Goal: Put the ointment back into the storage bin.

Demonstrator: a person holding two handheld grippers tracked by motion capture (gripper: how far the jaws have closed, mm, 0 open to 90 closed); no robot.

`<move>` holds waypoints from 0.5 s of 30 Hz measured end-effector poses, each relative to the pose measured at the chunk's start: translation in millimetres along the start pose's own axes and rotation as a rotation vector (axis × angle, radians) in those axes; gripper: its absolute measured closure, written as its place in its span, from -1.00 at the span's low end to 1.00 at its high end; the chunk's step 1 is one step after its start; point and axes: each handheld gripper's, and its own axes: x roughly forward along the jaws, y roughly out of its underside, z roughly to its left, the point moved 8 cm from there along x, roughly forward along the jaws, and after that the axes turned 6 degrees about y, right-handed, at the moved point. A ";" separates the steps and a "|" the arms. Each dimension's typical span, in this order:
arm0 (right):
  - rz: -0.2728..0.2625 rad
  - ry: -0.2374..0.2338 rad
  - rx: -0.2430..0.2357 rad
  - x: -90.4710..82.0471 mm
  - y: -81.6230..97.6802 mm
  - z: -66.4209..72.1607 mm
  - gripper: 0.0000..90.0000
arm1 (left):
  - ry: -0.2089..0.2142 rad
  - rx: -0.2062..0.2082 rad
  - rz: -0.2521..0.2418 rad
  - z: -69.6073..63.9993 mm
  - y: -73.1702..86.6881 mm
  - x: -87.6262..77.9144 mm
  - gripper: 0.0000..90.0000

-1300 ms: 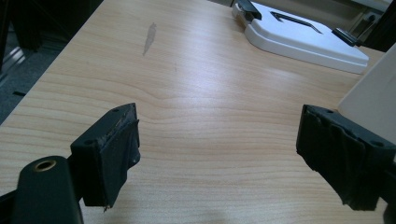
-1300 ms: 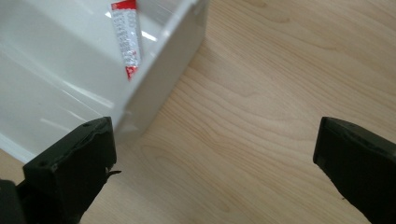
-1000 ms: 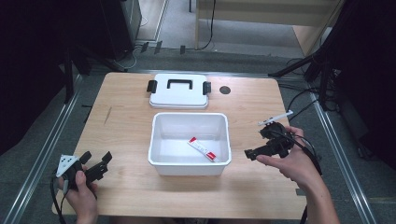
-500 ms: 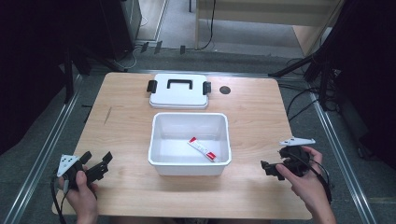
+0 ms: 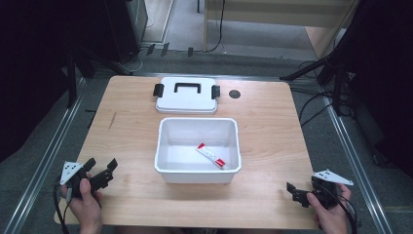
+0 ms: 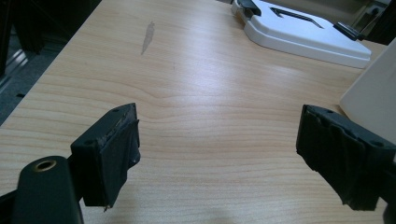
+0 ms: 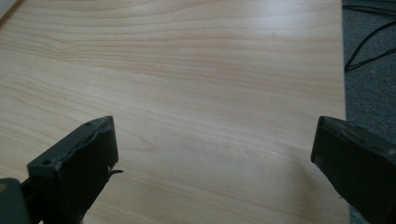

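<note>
A white open bin [image 5: 167,148] stands in the middle of the wooden table, and a small white and red tube [image 5: 211,156] lies on its floor. Behind the bin lies its white lid [image 5: 186,95] with a black handle and black clips; the lid [image 6: 303,35] also shows at the top of the left gripper view. My left gripper [image 5: 101,172] rests at the front left corner, open and holding nothing. At the front right corner my right gripper [image 5: 295,192] is open too, with bare wood between its jaws. The bin wall [image 6: 373,93] shows at the right edge of the left gripper view.
A small dark round hole [image 5: 235,94] sits in the table right of the lid. Metal rails [image 5: 44,161] run along both table sides. Black cables [image 5: 316,109] trail on the floor at the right, also seen as cables [image 7: 369,51] past the table edge in the right gripper view.
My right gripper has drawn back from beside the bin's right side to the front right corner of the table. The left gripper has stayed put.
</note>
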 end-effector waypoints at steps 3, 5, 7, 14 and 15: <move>-0.057 0.004 0.037 -5.4 12.1 -11.6 -0.87 | 0.003 -0.002 0.000 -0.2 0.1 0.1 -0.68; -0.074 0.005 0.051 -7.5 17.8 -13.8 -0.84 | 0.007 -0.006 0.002 -0.2 0.2 0.1 -0.69; -0.114 -0.022 0.082 -13.5 17.8 -13.6 -0.84 | 0.010 -0.007 0.003 0.1 0.2 0.0 -0.68; -0.169 -0.028 0.132 -17.3 19.2 -17.6 -0.84 | 0.020 -0.013 0.003 -0.1 0.3 0.1 -0.68; -0.172 -0.028 0.125 -16.9 19.1 -17.4 -0.84 | 0.020 -0.013 0.004 -0.2 0.4 0.2 -0.68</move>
